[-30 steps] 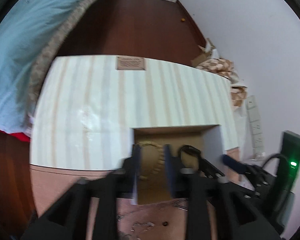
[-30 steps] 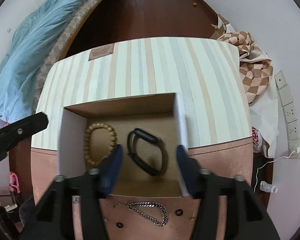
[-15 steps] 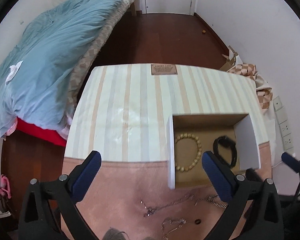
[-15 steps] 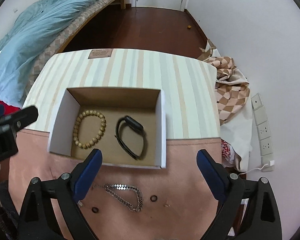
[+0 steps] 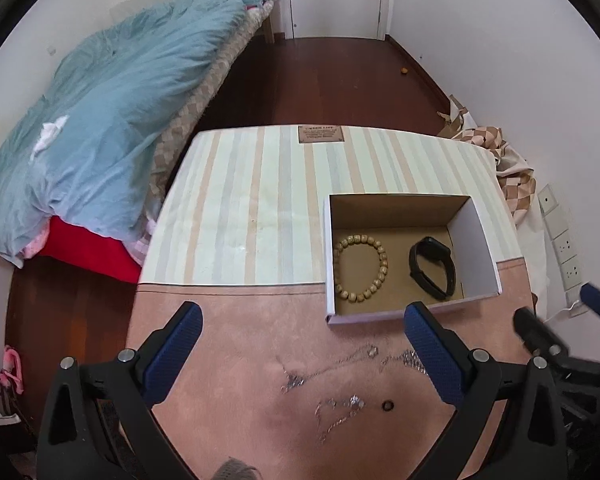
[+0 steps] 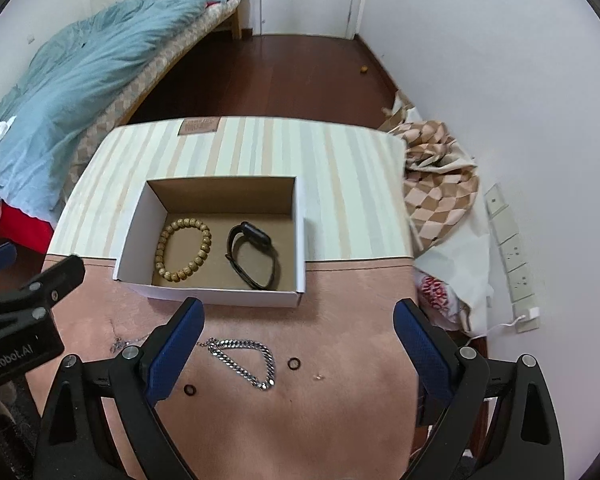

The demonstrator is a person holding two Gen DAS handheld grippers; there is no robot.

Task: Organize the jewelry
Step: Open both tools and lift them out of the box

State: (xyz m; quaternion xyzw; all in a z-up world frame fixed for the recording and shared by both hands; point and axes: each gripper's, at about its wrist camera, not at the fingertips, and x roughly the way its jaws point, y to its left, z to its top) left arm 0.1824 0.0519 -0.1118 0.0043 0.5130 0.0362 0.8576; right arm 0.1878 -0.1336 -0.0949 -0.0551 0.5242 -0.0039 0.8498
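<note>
An open white cardboard box (image 5: 484, 240) (image 6: 132, 240) stands on the table. Inside lie a wooden bead bracelet (image 5: 362, 268) (image 6: 184, 250) and a black watch band (image 5: 434, 268) (image 6: 254, 256). On the pink cloth in front lie a silver chain (image 6: 244, 356), thin necklaces (image 5: 336, 400) and two small dark rings (image 6: 294, 363) (image 6: 189, 390); one ring shows in the left wrist view (image 5: 387, 405). My left gripper (image 5: 300, 356) is open and empty above the cloth. My right gripper (image 6: 296, 352) is open and empty over the chain.
The table (image 5: 252, 208) has a striped cover at the back and pink cloth at the front. A bed with a blue duvet (image 5: 100, 120) stands to the left. A checkered cloth (image 6: 440, 184) and wall sockets (image 6: 512, 248) are on the right.
Both grippers have opened wide, pulled back and risen out of the box. The bracelet and the watch band stay in the box.
</note>
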